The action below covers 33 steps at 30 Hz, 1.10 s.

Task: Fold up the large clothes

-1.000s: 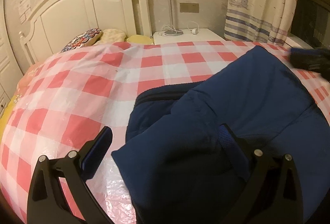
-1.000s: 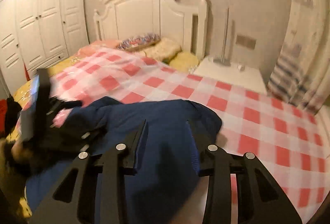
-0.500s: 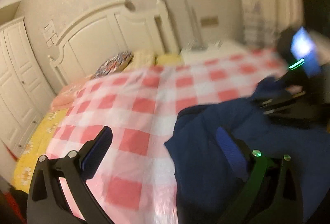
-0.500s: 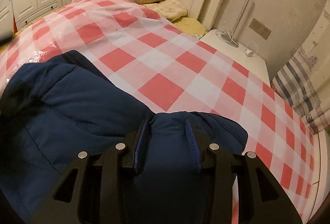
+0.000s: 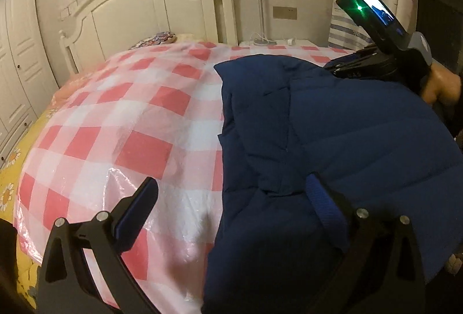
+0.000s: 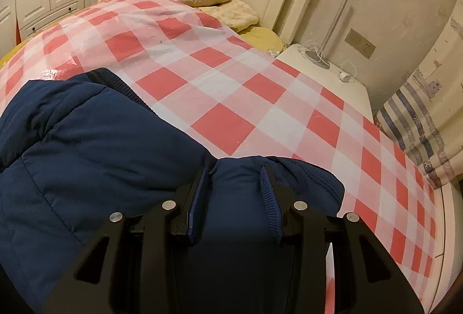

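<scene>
Between the narrowed pads of the right gripper sat a pinched fold of the navy padded jacket, which spread leftward over the checked bedcover; the left gripper stood wide, gripping nothing, its right finger over the jacket's edge

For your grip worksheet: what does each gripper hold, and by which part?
Right gripper clamps the navy padded jacket by a ribbed-edged fold. Left gripper holds nothing.
</scene>
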Each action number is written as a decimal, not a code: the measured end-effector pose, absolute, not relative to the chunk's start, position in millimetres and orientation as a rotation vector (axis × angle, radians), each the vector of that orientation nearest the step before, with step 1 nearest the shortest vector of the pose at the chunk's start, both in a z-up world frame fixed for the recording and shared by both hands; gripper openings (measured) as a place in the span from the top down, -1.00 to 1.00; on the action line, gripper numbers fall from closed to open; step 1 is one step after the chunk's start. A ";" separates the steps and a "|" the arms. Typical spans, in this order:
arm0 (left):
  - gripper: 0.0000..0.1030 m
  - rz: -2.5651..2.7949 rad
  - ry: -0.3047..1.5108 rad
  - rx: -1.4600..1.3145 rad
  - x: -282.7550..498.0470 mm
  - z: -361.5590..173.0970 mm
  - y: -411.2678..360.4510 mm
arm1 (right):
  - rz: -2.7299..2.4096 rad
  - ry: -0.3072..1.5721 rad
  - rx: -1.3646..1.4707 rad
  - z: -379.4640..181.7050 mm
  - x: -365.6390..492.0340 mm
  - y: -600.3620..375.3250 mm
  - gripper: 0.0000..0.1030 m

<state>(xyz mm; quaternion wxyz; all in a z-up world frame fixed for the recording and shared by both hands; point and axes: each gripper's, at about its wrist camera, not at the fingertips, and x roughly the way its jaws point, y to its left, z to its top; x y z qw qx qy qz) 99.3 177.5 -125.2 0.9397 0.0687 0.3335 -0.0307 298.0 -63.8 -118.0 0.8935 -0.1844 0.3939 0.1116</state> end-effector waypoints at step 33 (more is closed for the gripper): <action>-0.87 -0.046 0.822 0.269 253.3 -77.4 119.7 | 0.246 0.767 -0.328 -119.1 294.9 -72.2 0.25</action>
